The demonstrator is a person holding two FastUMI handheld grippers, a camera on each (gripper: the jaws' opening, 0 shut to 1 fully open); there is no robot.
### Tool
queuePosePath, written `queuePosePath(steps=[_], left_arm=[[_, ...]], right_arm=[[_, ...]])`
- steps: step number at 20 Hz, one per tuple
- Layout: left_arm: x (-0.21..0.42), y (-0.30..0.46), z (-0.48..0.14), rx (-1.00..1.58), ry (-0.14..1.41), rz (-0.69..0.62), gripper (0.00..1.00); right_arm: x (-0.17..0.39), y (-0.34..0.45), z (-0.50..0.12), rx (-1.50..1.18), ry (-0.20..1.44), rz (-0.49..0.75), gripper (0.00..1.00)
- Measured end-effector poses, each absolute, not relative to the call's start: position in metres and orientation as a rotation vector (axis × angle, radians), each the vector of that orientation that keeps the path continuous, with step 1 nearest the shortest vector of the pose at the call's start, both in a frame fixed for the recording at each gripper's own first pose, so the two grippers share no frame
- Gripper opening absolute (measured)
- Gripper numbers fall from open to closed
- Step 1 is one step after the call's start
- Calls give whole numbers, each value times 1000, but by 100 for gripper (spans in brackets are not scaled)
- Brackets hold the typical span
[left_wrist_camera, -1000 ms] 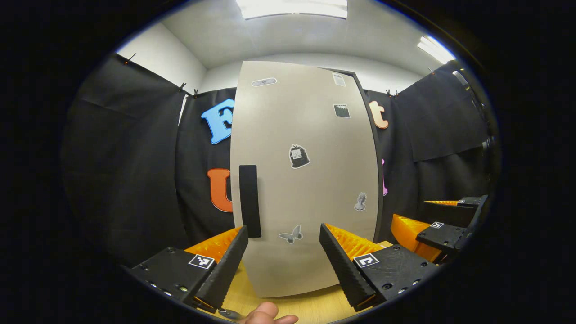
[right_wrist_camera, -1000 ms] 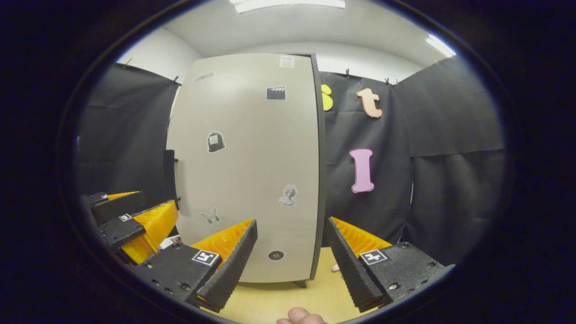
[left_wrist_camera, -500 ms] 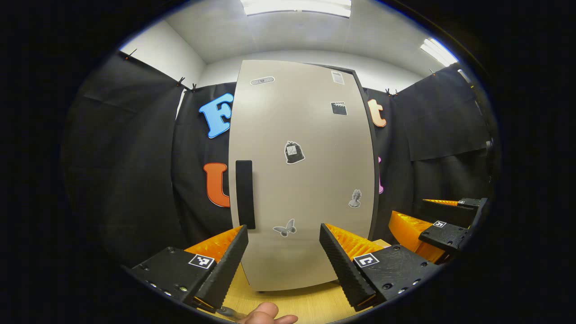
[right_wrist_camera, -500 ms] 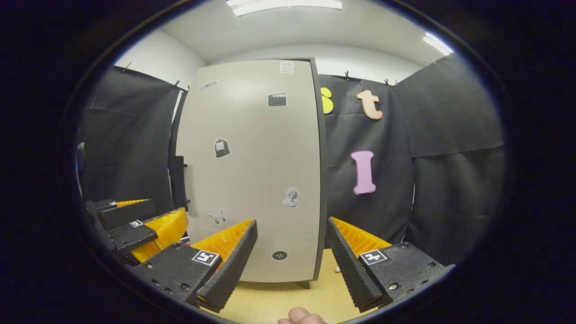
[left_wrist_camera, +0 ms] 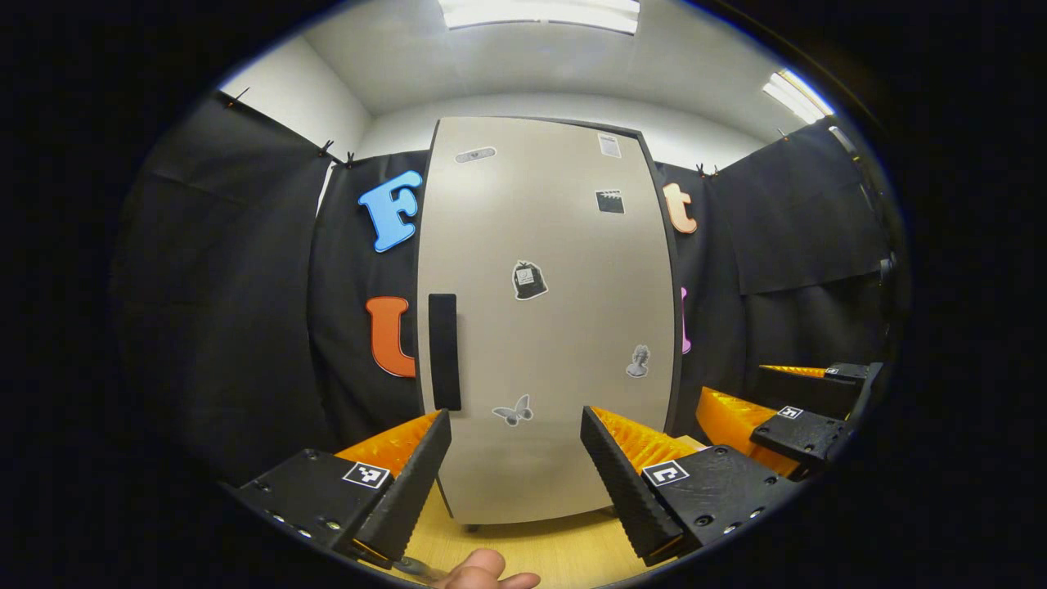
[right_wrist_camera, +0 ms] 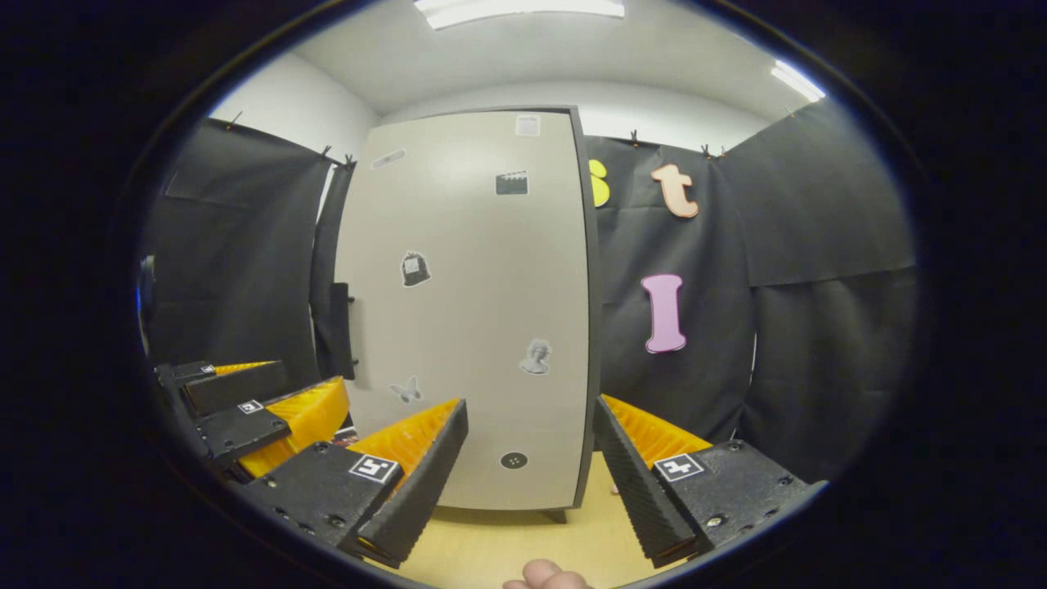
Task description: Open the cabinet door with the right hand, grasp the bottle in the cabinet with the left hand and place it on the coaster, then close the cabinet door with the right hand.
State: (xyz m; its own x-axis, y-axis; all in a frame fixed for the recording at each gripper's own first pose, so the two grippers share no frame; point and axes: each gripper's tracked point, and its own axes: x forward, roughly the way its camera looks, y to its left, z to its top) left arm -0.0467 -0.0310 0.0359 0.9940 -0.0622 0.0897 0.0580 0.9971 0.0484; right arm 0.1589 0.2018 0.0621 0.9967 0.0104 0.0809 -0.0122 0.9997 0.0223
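Observation:
A tall cabinet stands on the wooden table, its beige door (left_wrist_camera: pixel 556 327) (right_wrist_camera: pixel 474 311) lying flush in the dark frame. A black vertical handle (left_wrist_camera: pixel 442 352) (right_wrist_camera: pixel 339 331) sits on the door's left edge. In the left gripper view, my left gripper (left_wrist_camera: pixel 514 417) is open and empty, just short of the door's lower part. The right gripper (left_wrist_camera: pixel 736 380) hangs open farther right. In the right gripper view, my right gripper (right_wrist_camera: pixel 530 405) is open and empty before the door's right edge, with the left gripper (right_wrist_camera: pixel 307 375) at lower left. The inside of the cabinet is hidden.
The wooden table (left_wrist_camera: pixel 564 556) (right_wrist_camera: pixel 507 548) runs under the cabinet toward me. Black cloth walls close in on both sides and behind. A thumb (left_wrist_camera: pixel 483 568) (right_wrist_camera: pixel 544 575) shows at the bottom edge of each view.
The door's handle side has swung the last bit in and now lies flush in the frame. Both grippers have drawn back slightly and stayed open.

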Motion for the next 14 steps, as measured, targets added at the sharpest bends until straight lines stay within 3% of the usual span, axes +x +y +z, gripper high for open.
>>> queuePosePath(steps=[14], left_arm=[[-40, -22, 33, 36, -82, -51, 96]], right_arm=[[168, 206, 60, 0, -50, 11, 97]])
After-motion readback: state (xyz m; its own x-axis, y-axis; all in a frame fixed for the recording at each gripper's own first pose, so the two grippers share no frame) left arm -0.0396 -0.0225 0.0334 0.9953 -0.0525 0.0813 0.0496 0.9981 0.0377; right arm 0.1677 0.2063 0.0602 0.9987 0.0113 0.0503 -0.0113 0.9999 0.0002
